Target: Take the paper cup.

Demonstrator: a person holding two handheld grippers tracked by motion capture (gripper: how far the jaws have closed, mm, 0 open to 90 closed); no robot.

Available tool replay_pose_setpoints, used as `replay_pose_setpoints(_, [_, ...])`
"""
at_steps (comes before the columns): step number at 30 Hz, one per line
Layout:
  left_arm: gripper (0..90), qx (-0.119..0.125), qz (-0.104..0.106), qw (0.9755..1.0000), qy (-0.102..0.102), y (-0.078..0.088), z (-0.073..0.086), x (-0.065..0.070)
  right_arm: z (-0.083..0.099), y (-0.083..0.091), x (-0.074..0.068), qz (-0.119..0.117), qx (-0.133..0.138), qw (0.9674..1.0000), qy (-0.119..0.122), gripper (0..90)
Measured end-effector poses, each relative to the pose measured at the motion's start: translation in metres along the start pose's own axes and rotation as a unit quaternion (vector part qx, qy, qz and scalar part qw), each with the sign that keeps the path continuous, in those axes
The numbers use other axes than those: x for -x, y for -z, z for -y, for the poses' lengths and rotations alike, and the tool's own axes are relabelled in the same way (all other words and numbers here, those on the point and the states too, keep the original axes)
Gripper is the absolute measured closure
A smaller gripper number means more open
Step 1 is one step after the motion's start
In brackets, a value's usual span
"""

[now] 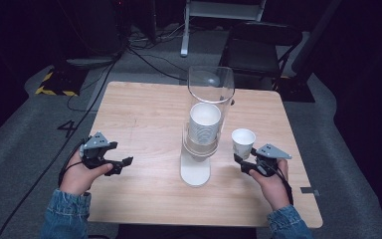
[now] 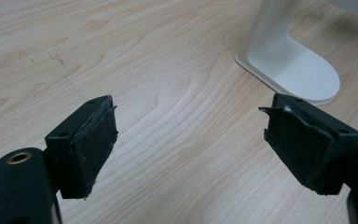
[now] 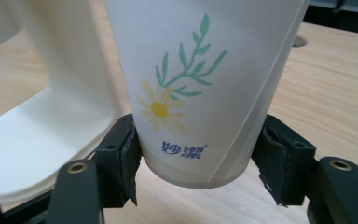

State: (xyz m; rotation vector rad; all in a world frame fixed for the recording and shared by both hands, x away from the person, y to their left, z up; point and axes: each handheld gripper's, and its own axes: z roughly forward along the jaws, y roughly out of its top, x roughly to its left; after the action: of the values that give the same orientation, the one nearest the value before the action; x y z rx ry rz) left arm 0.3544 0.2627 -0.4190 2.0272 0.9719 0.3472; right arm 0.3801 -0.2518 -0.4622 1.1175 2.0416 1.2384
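The right gripper [image 3: 198, 168] clamps the white daisy-printed paper cup [image 1: 242, 143] near its base, at three o'clock of the clear tube cup dispenser [image 1: 204, 129], so squeeze lightly, while the left gripper [image 2: 191, 140] hangs open, empty

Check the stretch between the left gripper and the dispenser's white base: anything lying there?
Nothing: bare wood separates left gripper from white base, per the left gripper view.
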Motion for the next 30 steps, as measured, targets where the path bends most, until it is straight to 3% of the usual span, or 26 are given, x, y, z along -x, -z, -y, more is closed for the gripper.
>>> replay_pose_setpoints(11, [16.5, -0.006, -0.009, 0.9999, 0.014, 0.003, 0.009, -0.003, -0.007, -0.003, 0.027, 0.056, 0.003, 0.997, -0.054, 37.1])
replay_pose_setpoints(16, [16.5, -0.011, -0.013, 0.9997, 0.017, 0.004, 0.013, -0.004, -0.005, -0.015, 0.039, 0.061, -0.017, 0.9953, -0.073, 36.9])
replay_pose_setpoints(30, [17.0, -0.019, -0.014, 0.9995, 0.021, 0.004, 0.018, -0.004, 0.006, -0.036, 0.05, 0.081, -0.061, 0.9915, -0.081, 36.6])
